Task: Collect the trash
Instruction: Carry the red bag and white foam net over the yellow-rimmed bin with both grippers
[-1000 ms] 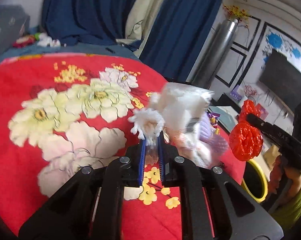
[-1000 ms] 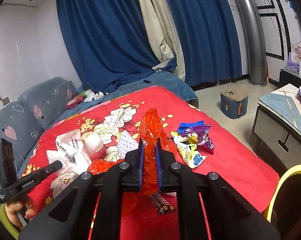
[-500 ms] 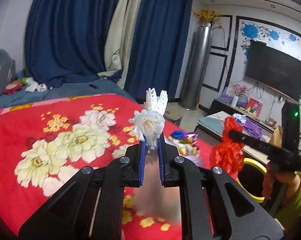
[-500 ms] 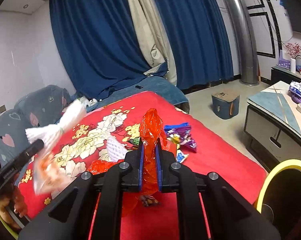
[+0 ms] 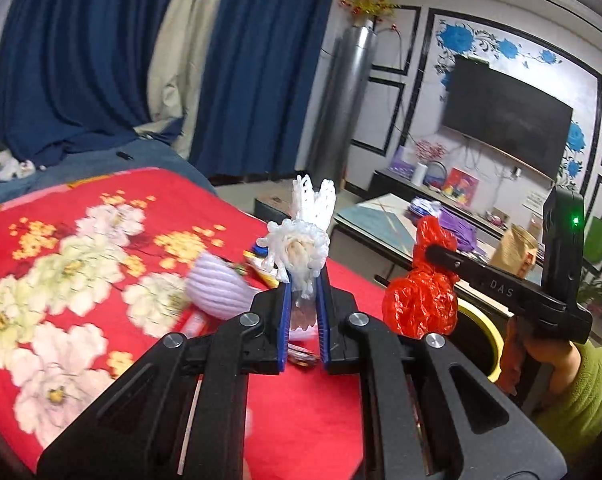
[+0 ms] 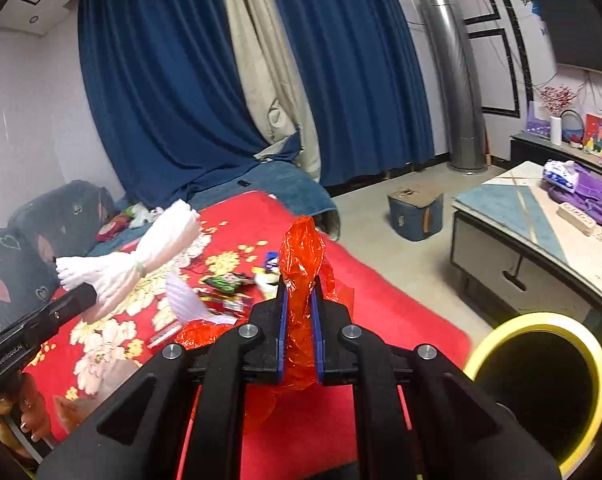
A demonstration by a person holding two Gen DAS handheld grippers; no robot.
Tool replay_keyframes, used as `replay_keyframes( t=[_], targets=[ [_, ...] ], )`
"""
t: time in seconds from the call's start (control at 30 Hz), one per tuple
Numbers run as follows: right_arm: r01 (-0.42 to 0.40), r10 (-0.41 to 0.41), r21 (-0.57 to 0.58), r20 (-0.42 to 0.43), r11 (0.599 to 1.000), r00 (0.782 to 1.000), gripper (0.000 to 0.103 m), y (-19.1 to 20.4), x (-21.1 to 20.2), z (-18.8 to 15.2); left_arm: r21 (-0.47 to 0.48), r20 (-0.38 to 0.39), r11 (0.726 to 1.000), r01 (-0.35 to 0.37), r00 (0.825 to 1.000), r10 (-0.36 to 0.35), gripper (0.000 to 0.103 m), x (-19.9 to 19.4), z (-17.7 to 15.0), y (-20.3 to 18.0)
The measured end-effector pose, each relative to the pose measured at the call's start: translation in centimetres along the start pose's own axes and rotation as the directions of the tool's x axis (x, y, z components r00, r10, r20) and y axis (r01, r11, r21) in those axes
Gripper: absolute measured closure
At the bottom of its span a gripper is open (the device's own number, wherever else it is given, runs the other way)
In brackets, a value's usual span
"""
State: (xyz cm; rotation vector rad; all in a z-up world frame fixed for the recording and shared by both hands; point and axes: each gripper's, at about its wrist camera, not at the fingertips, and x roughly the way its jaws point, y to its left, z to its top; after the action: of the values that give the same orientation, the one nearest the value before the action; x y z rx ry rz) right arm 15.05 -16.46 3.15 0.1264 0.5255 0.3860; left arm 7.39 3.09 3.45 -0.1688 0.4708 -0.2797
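Note:
My left gripper [image 5: 303, 300] is shut on a white foam fruit net [image 5: 301, 240] that sticks up from its blue pads. The same white foam net [image 6: 141, 256] shows at the left of the right wrist view, lifted over the bed. My right gripper [image 6: 299, 300] is shut on a crumpled red plastic bag [image 6: 303, 256]; that red bag [image 5: 421, 300] hangs near a black trash bin with a yellow rim [image 6: 541, 384] at the lower right. On the red flowered bedspread [image 5: 61, 260] lie snack wrappers [image 6: 229, 284] and another pale foam net [image 5: 217, 284].
A low table [image 6: 513, 208] with purple bags stands to the right of the bed. A small stool [image 6: 415, 212] sits on the floor beyond. Blue curtains and a silver column line the far wall. A hand in a green sleeve [image 5: 573, 396] holds the right gripper.
Both grippers have swung right, off the middle of the bed toward the bin, each still clamped on its trash. The yellow-rimmed bin now looms larger in the right wrist view.

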Motion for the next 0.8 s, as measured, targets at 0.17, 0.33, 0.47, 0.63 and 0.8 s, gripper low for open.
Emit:
replay_keyframes(
  t=[0.17,0.33,0.47,0.63,0.8],
  targets=[
    [0.055,-0.055,0.001,0.003,0.998,0.998,0.093,-2.3,-1.4,-0.6,0.004,-0.040,0.998,0.057,0.998,-0.057,0.096,2.0,-0.7,-1.9],
    [0.124,-0.124,0.035,0.004,0.992,0.992,0.093,-5.5,-2.5,-1.2,0.017,-0.081,0.994,0.106,0.991,-0.105,0.096,3.9,-1.5,-4.7],
    [0.185,-0.185,0.051,0.000,0.981,0.983,0.093,-8.0,-3.4,-1.8,0.041,-0.114,0.988,0.148,0.983,-0.142,0.096,5.2,-2.2,-7.0],
    [0.300,-0.299,0.060,-0.026,0.952,0.954,0.093,-11.2,-3.8,-3.0,0.044,-0.163,0.977,0.210,0.966,-0.200,0.096,7.6,-3.1,-9.8],
    [0.393,-0.392,0.037,-0.035,0.919,0.919,0.093,-13.7,-4.1,-4.4,0.041,-0.212,0.961,0.274,0.942,-0.260,0.096,10.0,-4.4,-12.6]
  ],
)
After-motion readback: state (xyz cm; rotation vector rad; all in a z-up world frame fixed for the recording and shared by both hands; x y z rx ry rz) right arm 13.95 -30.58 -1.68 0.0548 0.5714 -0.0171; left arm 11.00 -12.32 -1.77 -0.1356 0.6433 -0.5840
